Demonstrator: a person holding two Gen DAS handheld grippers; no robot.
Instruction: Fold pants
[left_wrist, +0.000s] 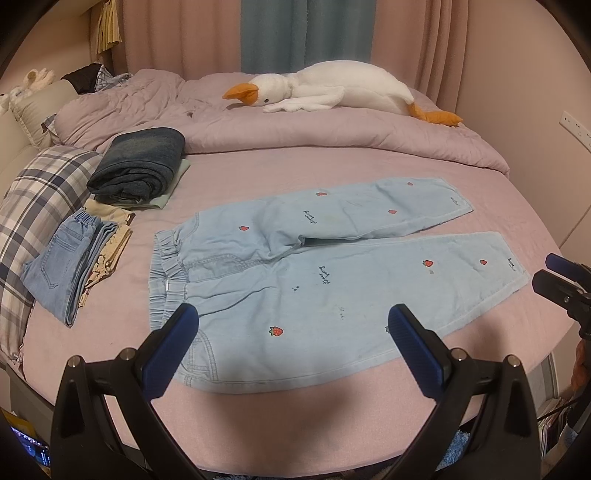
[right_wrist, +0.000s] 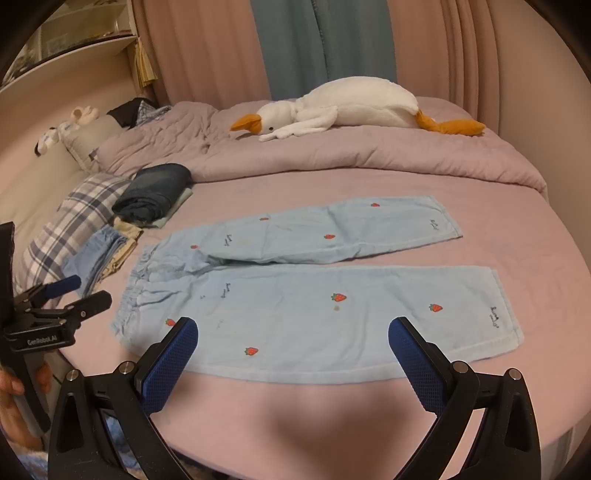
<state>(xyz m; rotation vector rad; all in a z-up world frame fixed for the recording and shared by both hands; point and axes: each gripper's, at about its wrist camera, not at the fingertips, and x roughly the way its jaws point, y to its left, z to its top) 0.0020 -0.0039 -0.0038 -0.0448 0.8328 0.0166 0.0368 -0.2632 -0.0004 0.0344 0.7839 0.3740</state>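
Note:
Light blue pants (left_wrist: 295, 273) with small strawberry prints lie flat on the pink bed, waistband to the left, both legs spread to the right. They also show in the right wrist view (right_wrist: 314, 295). My left gripper (left_wrist: 293, 325) is open and empty, above the near edge of the pants by the waist and hip. My right gripper (right_wrist: 293, 332) is open and empty, above the near edge of the nearer leg. The right gripper shows at the right edge of the left wrist view (left_wrist: 554, 273); the left gripper shows at the left of the right wrist view (right_wrist: 77, 291).
A stack of folded clothes, dark jeans (left_wrist: 138, 166) and light jeans (left_wrist: 66, 262), lies left of the pants beside a plaid pillow (left_wrist: 40, 192). A rumpled mauve quilt (left_wrist: 295, 125) and a white goose plush (left_wrist: 332, 88) lie at the back. The bed's front edge (left_wrist: 295, 454) is just below my grippers.

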